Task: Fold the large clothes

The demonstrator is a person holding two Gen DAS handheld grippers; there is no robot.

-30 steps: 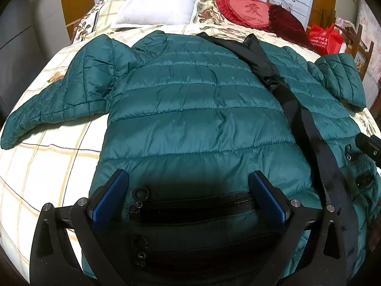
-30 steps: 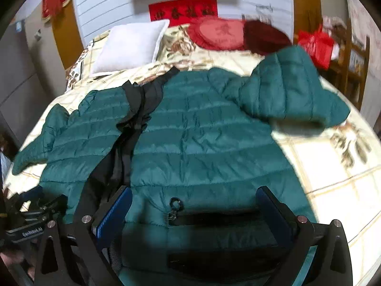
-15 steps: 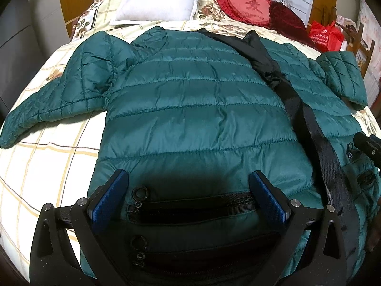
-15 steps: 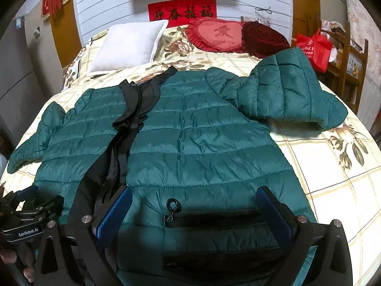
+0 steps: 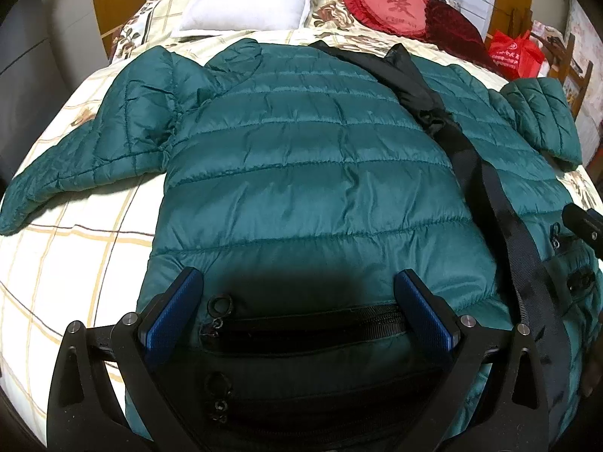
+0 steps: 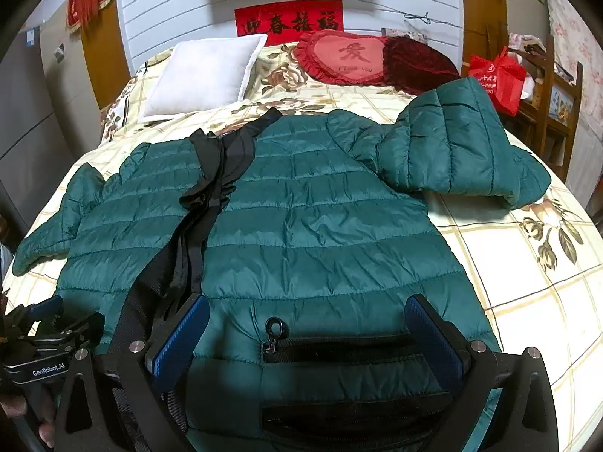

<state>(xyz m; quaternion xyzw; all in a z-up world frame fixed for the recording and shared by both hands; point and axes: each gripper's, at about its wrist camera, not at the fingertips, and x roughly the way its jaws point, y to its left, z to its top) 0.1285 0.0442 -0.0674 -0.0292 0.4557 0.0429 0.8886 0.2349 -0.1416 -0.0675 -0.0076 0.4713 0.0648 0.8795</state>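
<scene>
1. The left sleeve point(image 5: 75, 158) of the green puffer jacket point(image 5: 309, 173) lies spread out flat on the bed point(image 5: 68, 263), reaching toward its left edge; it looks the same as a second ago, so that side is not yet folded.
2. The left gripper point(image 5: 297, 309) hangs low over the hem by the left pocket zipper point(image 5: 301, 324), fingers point(image 5: 171, 314) wide apart and holding nothing. Over the last second its view has crept slightly forward; the hem is not yet gripped.
3. The black placket point(image 6: 196, 233) runs down the jacket's middle, open and a little rumpled, unchanged.
4. The right gripper point(image 6: 307, 339) hovers over the hem by the right pocket zipper point(image 6: 339, 344), fingers point(image 6: 433, 341) also spread and empty. Its view has steadied and drawn back a touch.
5. The right sleeve point(image 6: 459, 147) is already doubled back on itself near the shoulder, as before.
6. My reading: both grippers are lining up on the hem, probably to lift it toward the collar.
</scene>
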